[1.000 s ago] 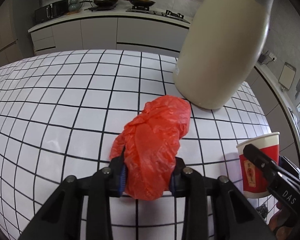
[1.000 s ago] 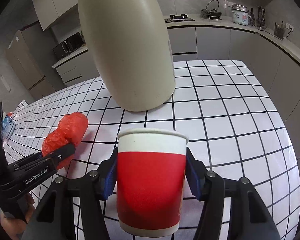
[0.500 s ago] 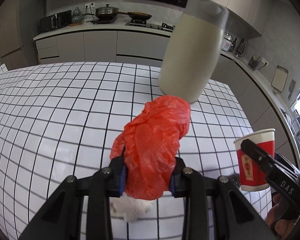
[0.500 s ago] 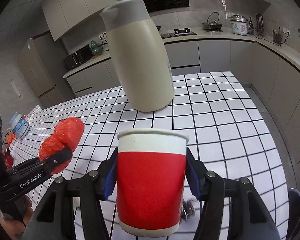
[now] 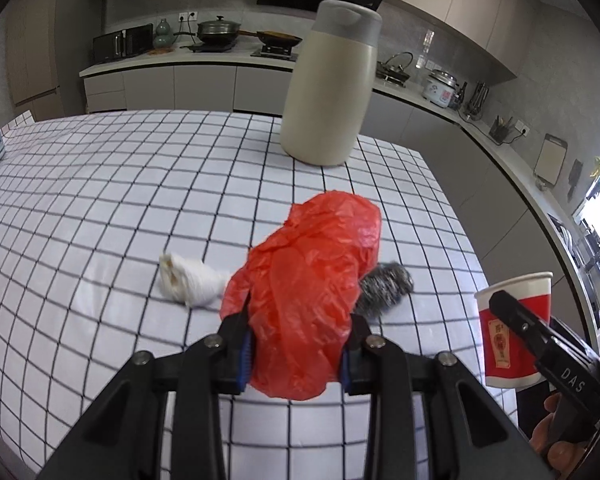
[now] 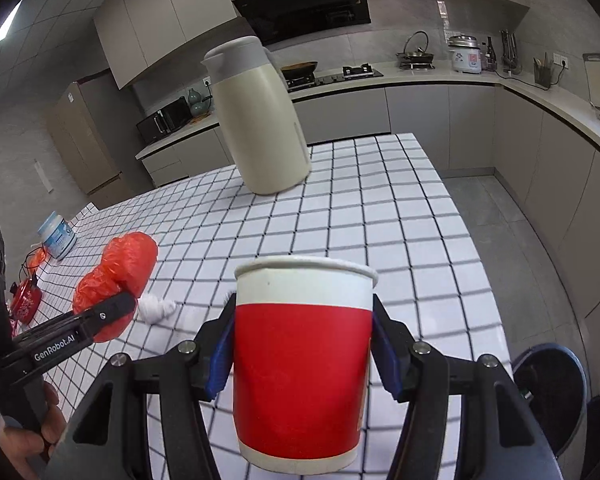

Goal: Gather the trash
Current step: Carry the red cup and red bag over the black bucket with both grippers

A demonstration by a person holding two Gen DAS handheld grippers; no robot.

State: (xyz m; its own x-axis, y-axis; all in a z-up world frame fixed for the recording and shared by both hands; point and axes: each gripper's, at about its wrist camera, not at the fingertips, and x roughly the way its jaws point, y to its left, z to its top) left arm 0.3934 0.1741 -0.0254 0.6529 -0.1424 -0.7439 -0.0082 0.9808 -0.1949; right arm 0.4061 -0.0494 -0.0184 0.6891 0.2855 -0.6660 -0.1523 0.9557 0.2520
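My left gripper [image 5: 298,354] is shut on a crumpled red plastic bag [image 5: 312,292] and holds it above the checked tablecloth [image 5: 120,200]. The bag also shows in the right wrist view [image 6: 118,276]. My right gripper [image 6: 302,350] is shut on a red and white paper cup [image 6: 302,364], also seen at the right of the left wrist view [image 5: 512,328]. A crumpled white tissue [image 5: 188,282] and a grey steel-wool scrubber [image 5: 386,286] lie on the cloth below the bag. The tissue also shows in the right wrist view [image 6: 156,306].
A tall cream thermos jug [image 5: 330,84] stands at the far end of the table. A white jar [image 6: 56,236] and a small red kettle [image 6: 26,298] sit at the left. A dark round bin [image 6: 550,392] stands on the floor off the table's right edge. Kitchen counters run behind.
Both grippers have risen and pulled back from the thermos with the bag and cup held. The tissue and the scrubber have come into view on the cloth.
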